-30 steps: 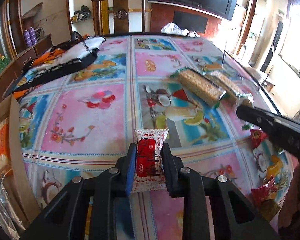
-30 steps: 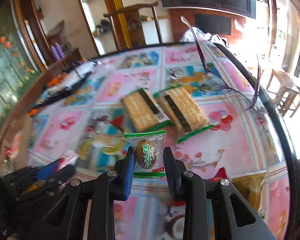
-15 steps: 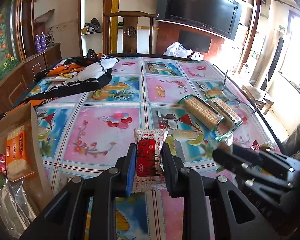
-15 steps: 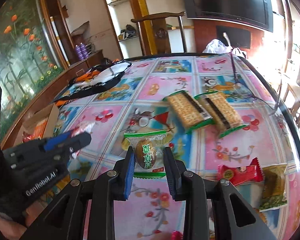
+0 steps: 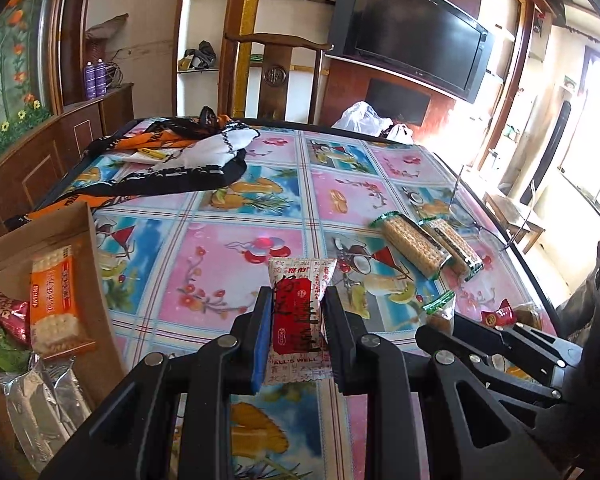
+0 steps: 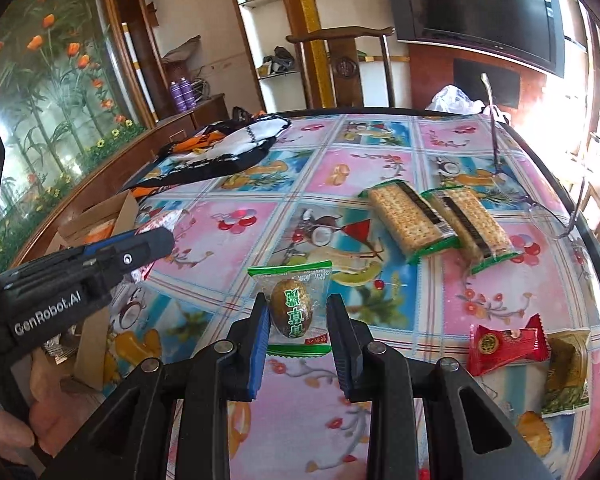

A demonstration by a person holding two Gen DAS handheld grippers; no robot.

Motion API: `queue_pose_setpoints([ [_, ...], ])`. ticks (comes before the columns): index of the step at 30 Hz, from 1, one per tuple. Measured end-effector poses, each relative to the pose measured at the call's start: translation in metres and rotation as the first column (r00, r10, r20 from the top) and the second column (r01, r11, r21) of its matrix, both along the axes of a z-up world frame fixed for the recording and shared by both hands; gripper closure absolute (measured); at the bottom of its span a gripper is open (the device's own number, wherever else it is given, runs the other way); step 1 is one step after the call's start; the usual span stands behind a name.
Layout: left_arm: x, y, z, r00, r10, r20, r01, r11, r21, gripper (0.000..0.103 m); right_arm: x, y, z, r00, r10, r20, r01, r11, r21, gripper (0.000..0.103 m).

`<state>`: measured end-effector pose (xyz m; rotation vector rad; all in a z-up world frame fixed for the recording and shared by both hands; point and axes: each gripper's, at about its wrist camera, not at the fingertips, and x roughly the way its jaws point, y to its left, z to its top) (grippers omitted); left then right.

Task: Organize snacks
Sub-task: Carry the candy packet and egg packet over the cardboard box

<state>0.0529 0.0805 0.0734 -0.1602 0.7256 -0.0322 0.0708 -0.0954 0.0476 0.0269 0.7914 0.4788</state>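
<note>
My left gripper point(image 5: 296, 336) is shut on a red-and-white snack packet point(image 5: 298, 320), held above the table. My right gripper point(image 6: 296, 328) is shut on a green-edged clear packet with a golden-brown treat point(image 6: 290, 312). From the right wrist view the left gripper point(image 6: 156, 236) shows at the left, over the cardboard box point(image 6: 100, 220). In the left wrist view the box point(image 5: 88, 264) sits at the lower left with an orange cracker pack point(image 5: 56, 300) and other packets inside. The right gripper point(image 5: 440, 320) is close on the right.
Two cracker packs point(image 6: 440, 220) lie mid-table on the fruit-patterned cloth point(image 6: 260, 184). A red packet point(image 6: 504, 344) and a yellow-green packet point(image 6: 568, 372) lie near the right edge. A black, white and orange cloth point(image 5: 172, 160) covers the far left corner. A chair point(image 5: 276, 68) stands behind.
Both grippers moved left toward the cardboard box, each still holding its packet. The left one also rose. The box now shows larger in the left wrist view.
</note>
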Motion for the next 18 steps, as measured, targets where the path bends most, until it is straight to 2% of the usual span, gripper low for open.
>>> queue_pose_setpoints([
  [7, -0.01, 0.017, 0.008, 0.999, 0.035, 0.029, -0.034, 0.999, -0.031, 0.079, -0.004, 0.009, 0.004, 1.0, 0.013, -0.007, -0.013, 0.998, 0.055, 0.072],
  [18, -0.03, 0.048, 0.02, 0.992, 0.104, 0.068, -0.098, 0.992, -0.081, 0.079, -0.017, 0.034, 0.015, 0.999, -0.038, 0.003, 0.037, 0.992, 0.121, 0.072],
])
